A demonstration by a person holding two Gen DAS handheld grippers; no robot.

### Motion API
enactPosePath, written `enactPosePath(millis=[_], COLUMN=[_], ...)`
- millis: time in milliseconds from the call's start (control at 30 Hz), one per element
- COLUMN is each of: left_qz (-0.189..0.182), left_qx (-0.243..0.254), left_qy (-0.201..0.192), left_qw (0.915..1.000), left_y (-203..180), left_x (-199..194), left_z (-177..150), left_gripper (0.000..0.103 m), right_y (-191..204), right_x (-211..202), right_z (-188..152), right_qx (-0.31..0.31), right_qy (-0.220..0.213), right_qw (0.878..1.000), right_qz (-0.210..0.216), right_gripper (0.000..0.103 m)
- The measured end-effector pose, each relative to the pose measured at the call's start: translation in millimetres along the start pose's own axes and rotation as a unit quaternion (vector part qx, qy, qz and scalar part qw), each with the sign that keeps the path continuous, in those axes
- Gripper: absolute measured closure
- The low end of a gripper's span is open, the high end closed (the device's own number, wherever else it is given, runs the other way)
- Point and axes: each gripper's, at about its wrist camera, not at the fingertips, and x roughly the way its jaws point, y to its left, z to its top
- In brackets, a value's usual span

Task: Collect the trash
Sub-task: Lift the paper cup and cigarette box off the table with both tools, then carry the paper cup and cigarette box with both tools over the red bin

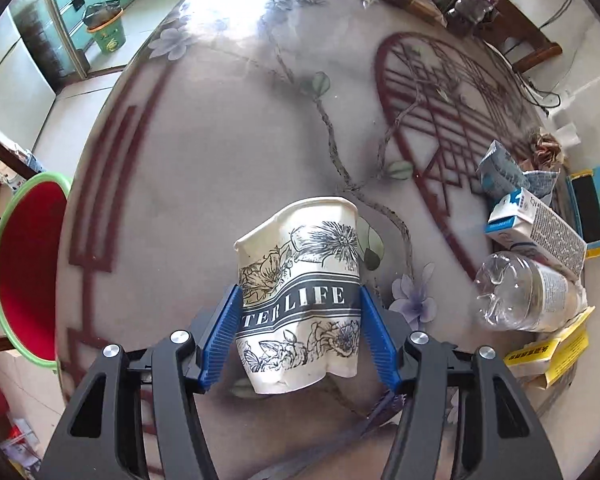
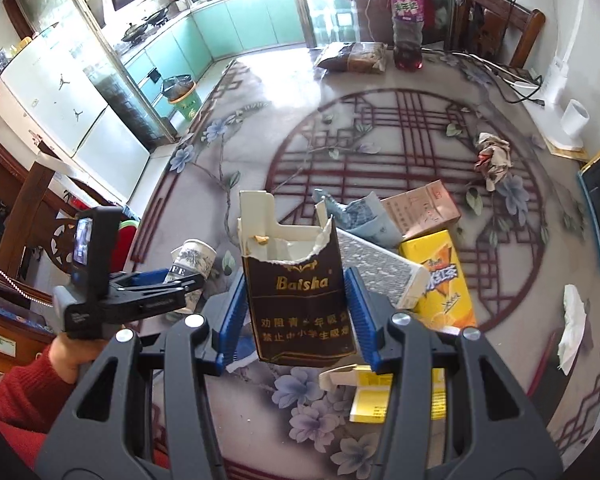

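Note:
A crumpled paper cup [image 1: 300, 280] printed with dark flowers sits between the blue pads of my left gripper [image 1: 300, 300], just over the patterned table [image 1: 220, 160]. Both pads touch its dented sides. In the right wrist view the same cup [image 2: 192, 258] shows in the left gripper [image 2: 176, 280], held by a hand in a red sleeve. My right gripper [image 2: 296, 312] is shut on a torn brown cigarette pack [image 2: 300, 292], which hangs above the table [image 2: 260, 128].
Trash is piled on the table's right: a clear plastic bottle [image 1: 528, 296], milk cartons [image 1: 536, 228], a yellow drink carton [image 2: 440, 280], crumpled paper [image 2: 494, 156], a tissue [image 2: 572, 328]. A red basin [image 1: 28, 264] is beside the table's left edge. A green bin [image 2: 184, 98] stands on the floor.

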Motion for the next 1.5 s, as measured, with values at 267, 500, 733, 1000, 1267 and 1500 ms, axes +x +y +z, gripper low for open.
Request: enactPosePath(millis=[267,500,733,1000,1267,1500], left_qz=[-0.027,-0.014,0.012,0.048,0.08,0.086], left_qx=[-0.005,-0.03,-0.062,-0.108,-0.154,-0.216], left_qy=[-0.085,-0.148,-0.172,-0.173,-0.169,-0.152], left_qw=[0.996,0.9884,0.983,0.9779,0.9703,0.9606], left_y=[13,47,96,159,218,280], left_x=[-58,-111,-140,-154,-162,-151], left_z=[8,16,10,-11,-37,-47], left_gripper=[0.066,0.066,0.066,0.066,0.066,0.065], right_y=[37,82,136,197,265,318], right_x=[3,9,17,42,78,119], right_z=[13,28,36,38,38,43], right_qx=[-0.045,-0.094,-0.139,-0.167,-0.2,-0.204], right_qy=[-0.006,-0.013,-0.017,-0.004,0.022,0.05], right_qw=[0.999,0.995,0.988,0.981,0.969,0.958], right_qz=[0.014,0.032,0.062,0.101,0.143,0.195], right_gripper=[0.056,0.056,0.056,0.056,0.056,0.056])
